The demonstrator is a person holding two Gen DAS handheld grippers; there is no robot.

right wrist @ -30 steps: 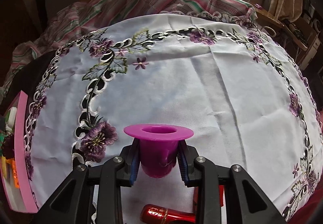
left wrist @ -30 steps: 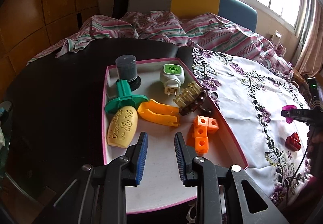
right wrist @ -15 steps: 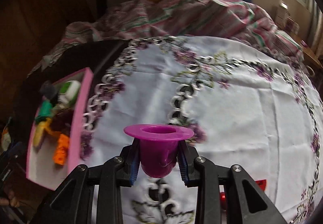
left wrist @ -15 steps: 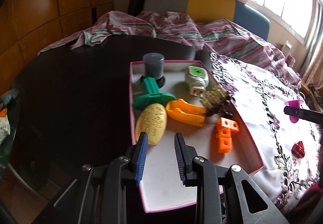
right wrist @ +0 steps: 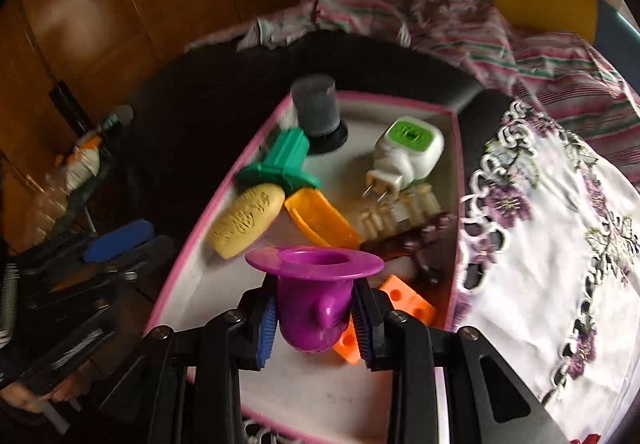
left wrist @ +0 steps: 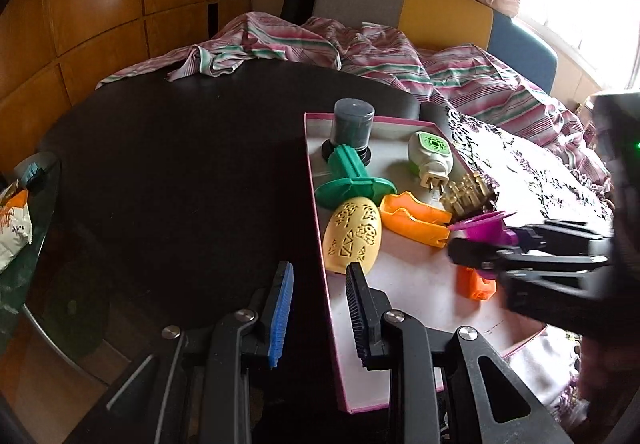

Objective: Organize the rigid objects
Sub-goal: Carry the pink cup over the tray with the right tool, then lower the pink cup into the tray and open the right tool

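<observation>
Here, in the left wrist view the left gripper (left wrist: 318,308) idles, fingers spread, at bottom centre, straddling the pink tray (left wrist: 320,244) rim; in the right wrist view the right gripper (right wrist: 314,318) pinches the purple cup (right wrist: 314,296) at lower centre, best lowered onto bare tray floor before release.

The right hand-held gripper (right wrist: 314,318), clamping the purple cup (right wrist: 314,284), is now hanging over the pink-rimmed tray (right wrist: 192,240) above the orange blocks (right wrist: 404,302), having left the embroidered cloth (right wrist: 560,264). The left hand-held gripper (left wrist: 318,302) is now straddling the tray's left rim instead of pointing into it.
</observation>
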